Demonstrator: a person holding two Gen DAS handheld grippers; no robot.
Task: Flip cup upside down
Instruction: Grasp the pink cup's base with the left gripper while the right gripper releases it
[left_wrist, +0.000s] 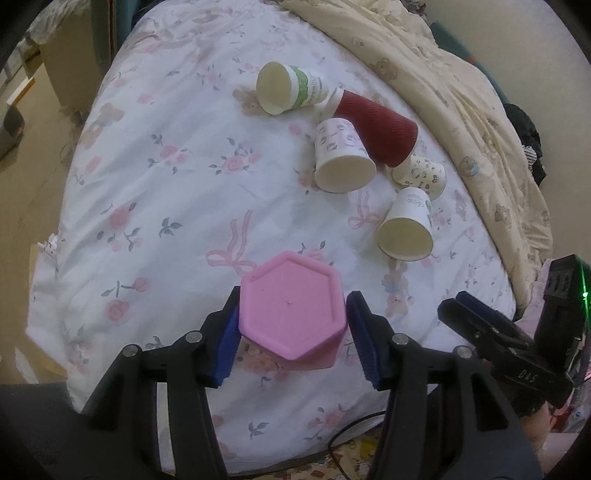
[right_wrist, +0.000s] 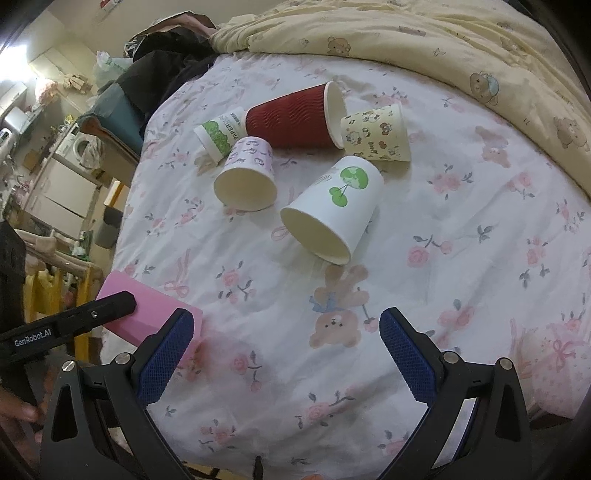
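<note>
While base-up, pink cup (left_wrist: 291, 314) sits between left tool (left_wrist: 291, 328) fingers.

Indoor light, warm and moderate, diffuse from overhead; shadows soft and short. Both views show heavy fisheye bowing, with dark vignette at the corners. Ahead of the fingers the floral sheet (left_wrist: 177, 206) is evenly lit and slightly washed out, its fine print soft. Paper cups (right_wrist: 332, 206) cast faint shadows on the sheet beneath them. Far left of the right fingers, the background room runs blurry, with bright glare at the top corner. A green LED glows beyond the left gripper's right finger.
</note>
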